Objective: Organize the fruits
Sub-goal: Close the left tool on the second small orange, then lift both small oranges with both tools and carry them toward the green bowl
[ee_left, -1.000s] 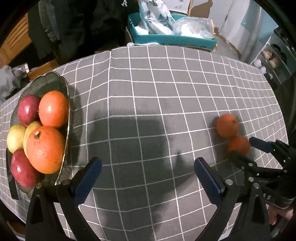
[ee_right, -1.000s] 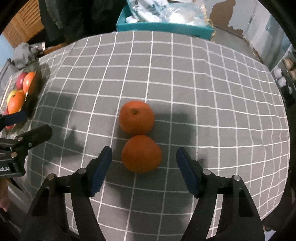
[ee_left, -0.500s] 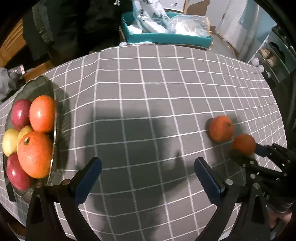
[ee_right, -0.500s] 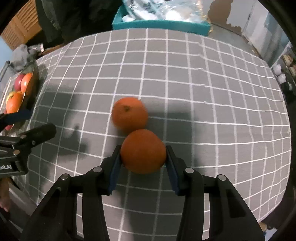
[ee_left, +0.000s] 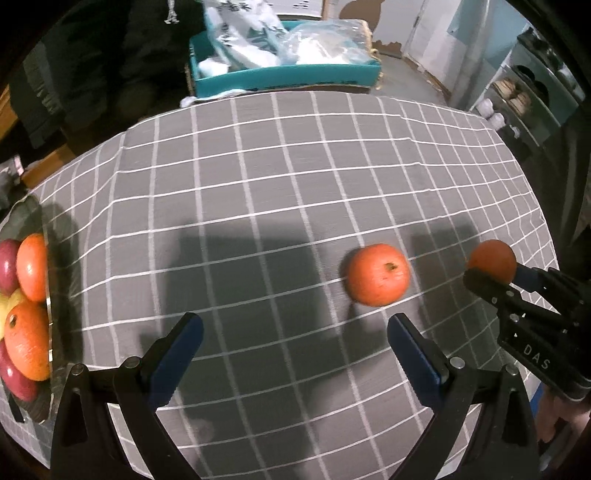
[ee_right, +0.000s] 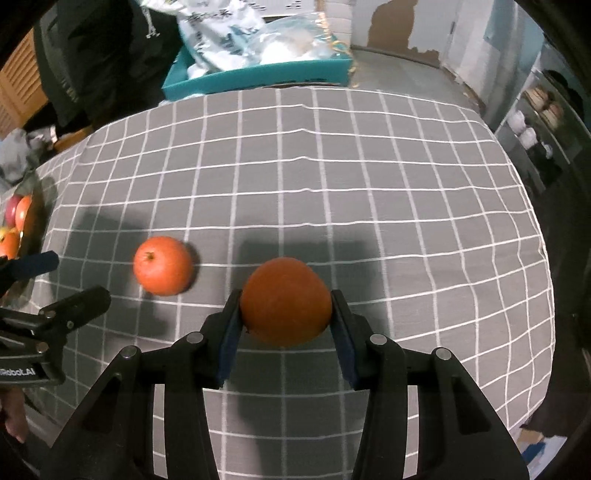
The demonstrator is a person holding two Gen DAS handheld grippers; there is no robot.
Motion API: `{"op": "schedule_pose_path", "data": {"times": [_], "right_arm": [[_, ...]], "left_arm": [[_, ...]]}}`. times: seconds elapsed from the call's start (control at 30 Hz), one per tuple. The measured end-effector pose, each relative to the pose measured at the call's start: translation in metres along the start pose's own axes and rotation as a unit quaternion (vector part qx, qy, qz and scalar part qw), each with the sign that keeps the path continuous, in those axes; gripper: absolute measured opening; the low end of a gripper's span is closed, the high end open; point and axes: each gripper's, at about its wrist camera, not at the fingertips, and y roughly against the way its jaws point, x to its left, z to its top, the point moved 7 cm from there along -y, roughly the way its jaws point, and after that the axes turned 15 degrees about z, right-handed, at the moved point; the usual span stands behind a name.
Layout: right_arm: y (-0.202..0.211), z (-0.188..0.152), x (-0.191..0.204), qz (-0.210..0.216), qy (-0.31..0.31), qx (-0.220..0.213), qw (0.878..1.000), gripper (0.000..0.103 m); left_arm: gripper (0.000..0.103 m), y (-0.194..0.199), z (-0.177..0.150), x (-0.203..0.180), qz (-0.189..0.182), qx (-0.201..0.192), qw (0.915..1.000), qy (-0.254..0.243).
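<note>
Right gripper: clamped on an orange, held just above the checked cloth.
Left gripper: wide open, empty.
Loose orange: on the cloth, just beyond the left gripper's right finger; round, no long axis.
Nearer hand: left.
Fruit bowl: far left edge, holding several fruits.

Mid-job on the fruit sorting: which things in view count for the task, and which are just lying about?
Job:
- orange clamped in right claw
- loose orange on the cloth
- fruit bowl, partly filled
- left claw, open

Lying about:
- teal box with plastic bags
- shelf
</note>
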Motion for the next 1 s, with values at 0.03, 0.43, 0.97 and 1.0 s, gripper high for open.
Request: {"op": "schedule_pose_path", "data": {"times": [0.03,0.43,0.97,1.0], "right_arm": [[0.001,0.0,-0.002,-0.002,-0.001,-0.001,1.0,0.045],[0.006,0.003,-0.035,0.0,-0.041,-0.014,0.999,0.045],[0.006,0.016,-0.031,-0.001,-0.037,-0.025,0.999,0.045],[0.007,0.018,-0.029,-0.003,-0.034,-0.026,0.999,0.045]], "left_arm": [[0.101,-0.001,0.001,-0.004,-0.003,0.001,1.0,-0.001],[0.1,-0.024,0.018,-0.042,-0.029,0.013,0.9995,-0.005],[0.045,-0.021,0.016,-0.063,-0.051,0.0,0.9981,-0.035],[0.045,-0.02,0.015,-0.062,-0.05,-0.001,0.9982,-0.034]]}}
